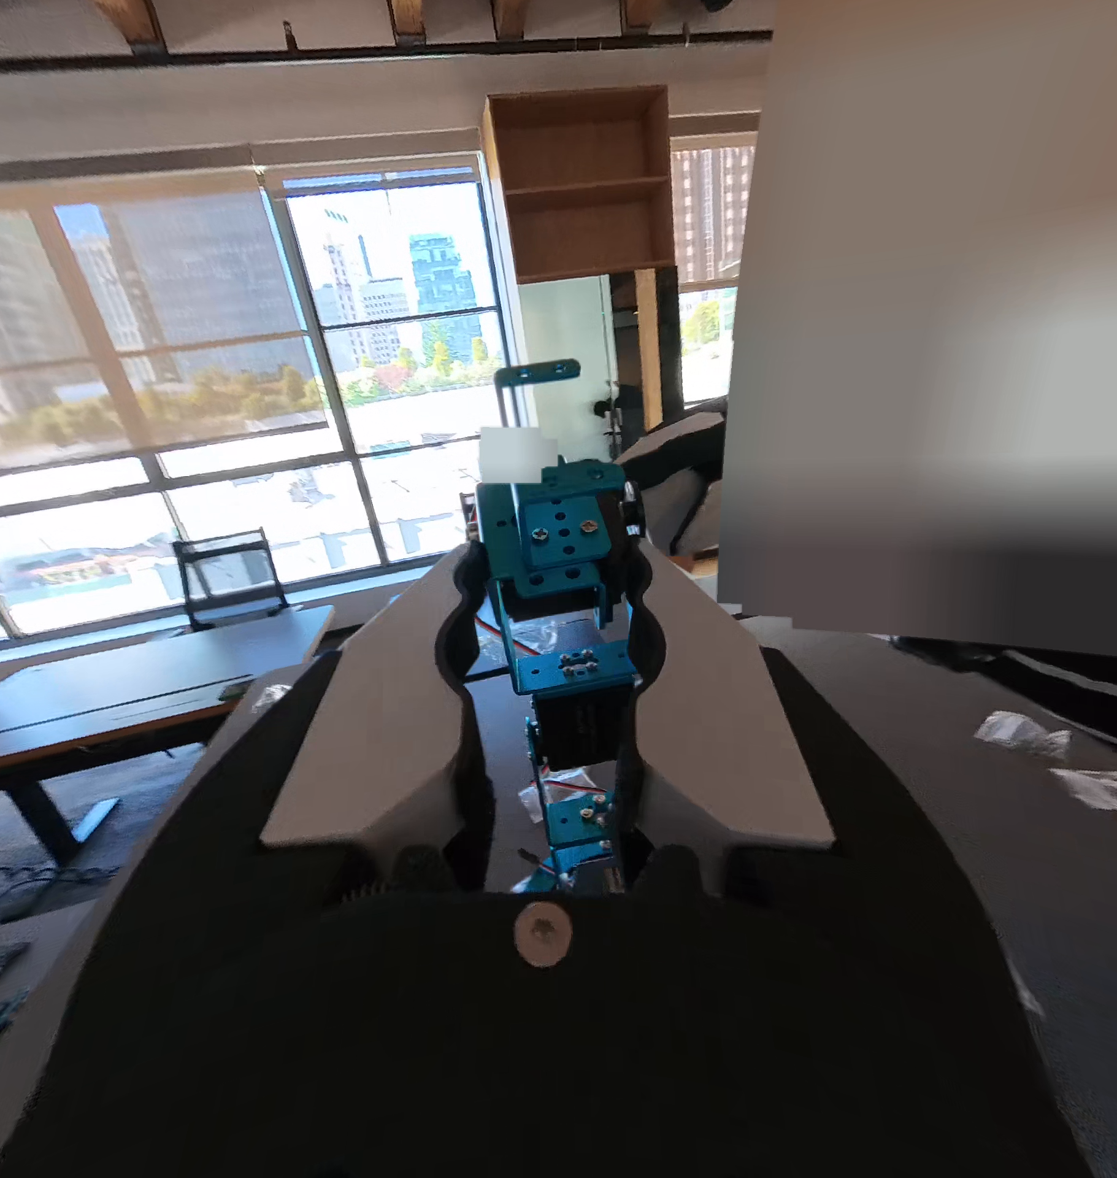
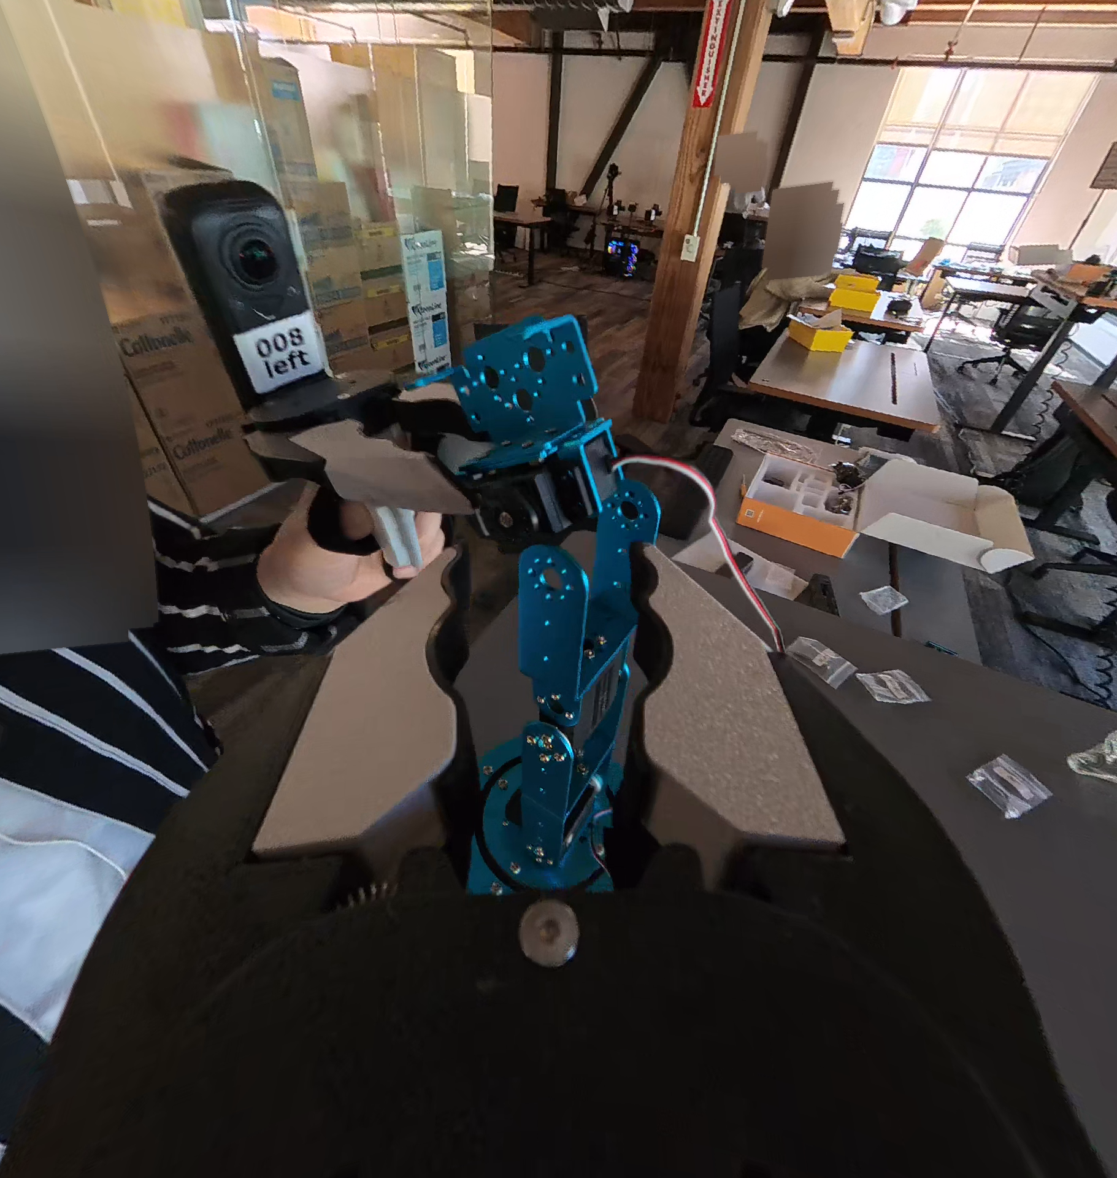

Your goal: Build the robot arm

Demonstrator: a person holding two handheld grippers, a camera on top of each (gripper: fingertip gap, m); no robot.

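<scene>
A small blue metal robot arm (image 2: 552, 637) with black servos stands upright on its round blue base (image 2: 530, 854) on a dark table. My left gripper (image 1: 552, 574) is shut on the arm's top bracket and servo (image 1: 562, 529). It also shows in the right wrist view (image 2: 473, 491), held by a hand (image 2: 326, 574). My right gripper (image 2: 549, 567) has its jaws apart on either side of the arm's middle link. A gap shows between the link and the left finger (image 2: 453, 574). A red, white and black servo wire (image 2: 702, 497) hangs off to the right.
Small clear plastic bags (image 2: 1008, 793) lie on the dark table (image 2: 925, 892) at right. An orange and white parts box (image 2: 804, 503) stands open behind. A wooden post (image 2: 689, 255), desks and cardboard boxes stand beyond. A striped sleeve (image 2: 97, 733) is close at left. Windows, a desk (image 1: 128, 688) and a chair (image 1: 230, 580) show in the left wrist view.
</scene>
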